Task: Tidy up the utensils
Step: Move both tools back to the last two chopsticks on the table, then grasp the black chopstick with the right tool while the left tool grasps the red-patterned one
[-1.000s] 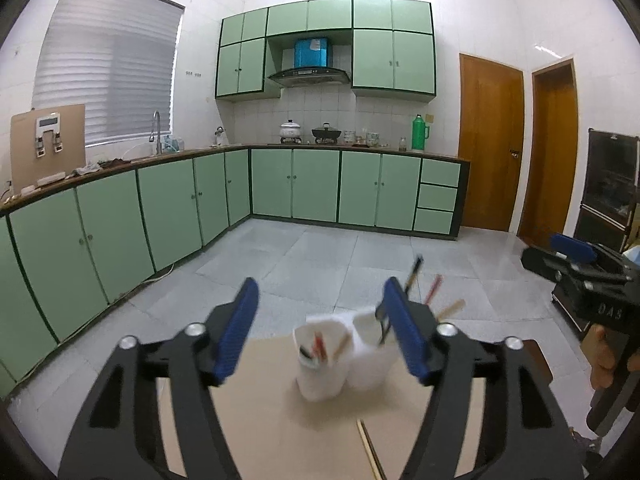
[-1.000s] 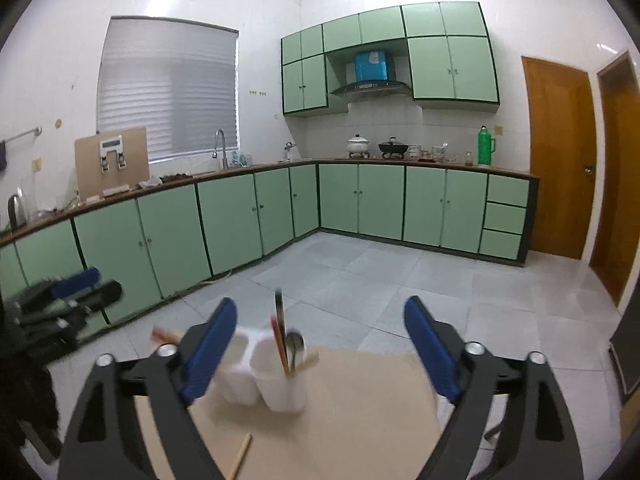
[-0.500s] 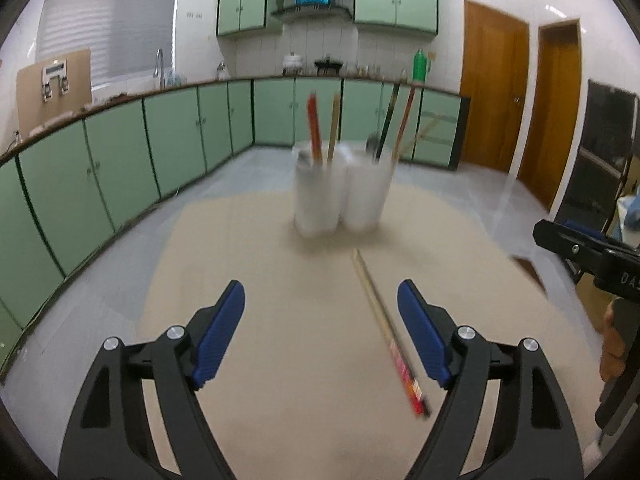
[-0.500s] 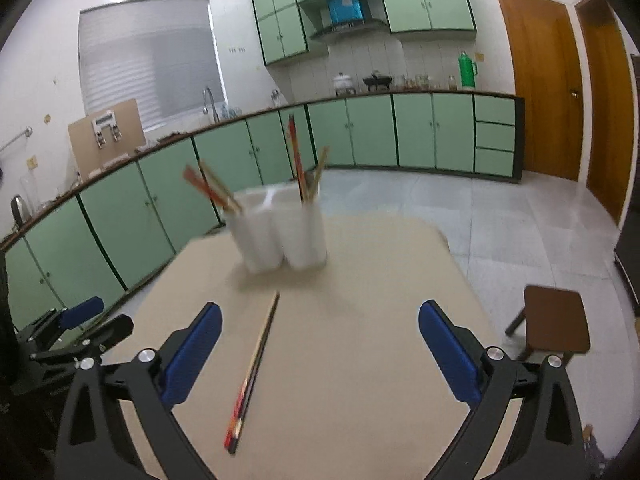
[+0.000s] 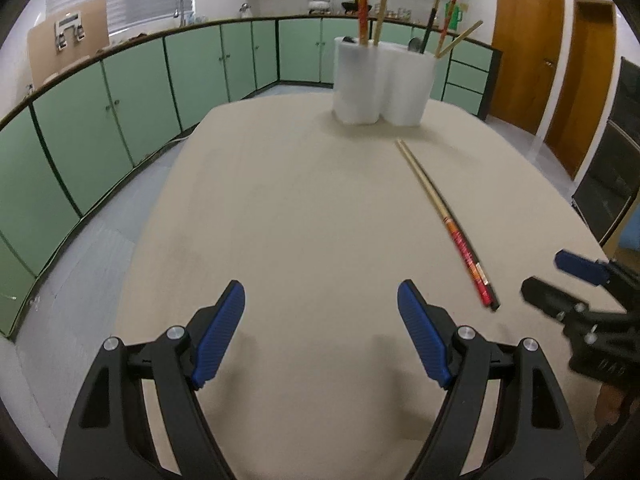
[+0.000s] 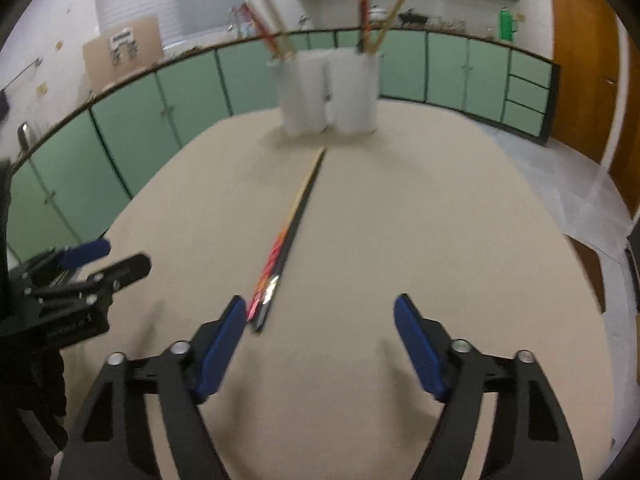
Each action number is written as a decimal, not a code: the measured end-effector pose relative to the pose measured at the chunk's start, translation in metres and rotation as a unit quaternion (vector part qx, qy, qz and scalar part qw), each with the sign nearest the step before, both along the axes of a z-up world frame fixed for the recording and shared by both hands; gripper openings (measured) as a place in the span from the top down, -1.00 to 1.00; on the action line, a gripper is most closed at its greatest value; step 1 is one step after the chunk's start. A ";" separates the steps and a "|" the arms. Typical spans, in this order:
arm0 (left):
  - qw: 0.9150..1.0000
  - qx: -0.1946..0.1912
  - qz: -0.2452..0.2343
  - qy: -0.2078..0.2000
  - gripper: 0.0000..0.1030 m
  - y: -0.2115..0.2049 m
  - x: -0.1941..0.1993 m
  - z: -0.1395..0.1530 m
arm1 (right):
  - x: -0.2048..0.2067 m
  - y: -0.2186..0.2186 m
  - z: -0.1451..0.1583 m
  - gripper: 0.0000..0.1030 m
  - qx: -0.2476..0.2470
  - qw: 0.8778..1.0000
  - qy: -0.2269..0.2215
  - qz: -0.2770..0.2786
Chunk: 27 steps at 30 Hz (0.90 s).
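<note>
Chopsticks (image 6: 287,236) now lie just ahead of the right claw (image 6: 320,344), which has descended toward them; both claws, left (image 5: 320,336) included, gape wide, empty. Pickup appears imminent.

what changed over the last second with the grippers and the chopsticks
Both grippers tipped down from high above toward the table. The left gripper and right gripper stayed open and empty; the right now sits just behind the chopsticks. Chopsticks and white holders haven't moved.
</note>
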<state>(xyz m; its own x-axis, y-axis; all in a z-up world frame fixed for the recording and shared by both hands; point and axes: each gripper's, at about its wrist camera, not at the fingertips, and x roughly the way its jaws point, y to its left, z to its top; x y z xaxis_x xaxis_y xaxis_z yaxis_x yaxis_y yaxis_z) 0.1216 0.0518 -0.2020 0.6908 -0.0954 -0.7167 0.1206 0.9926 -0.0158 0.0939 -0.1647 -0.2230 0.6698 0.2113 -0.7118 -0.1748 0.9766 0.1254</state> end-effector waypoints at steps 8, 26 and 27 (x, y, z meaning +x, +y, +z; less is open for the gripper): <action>1.000 -0.004 0.008 0.003 -0.49 0.004 -0.003 0.001 | 0.000 0.019 -0.011 0.08 -0.017 0.999 0.017 0.024; 1.000 -0.004 -0.004 0.008 -0.49 -0.015 -0.002 0.002 | 0.000 0.008 -0.011 0.34 -0.014 1.000 0.016 0.020; 1.000 -0.003 -0.005 0.008 -0.49 -0.016 -0.002 0.002 | 0.001 0.010 -0.011 0.40 -0.014 1.000 0.017 0.022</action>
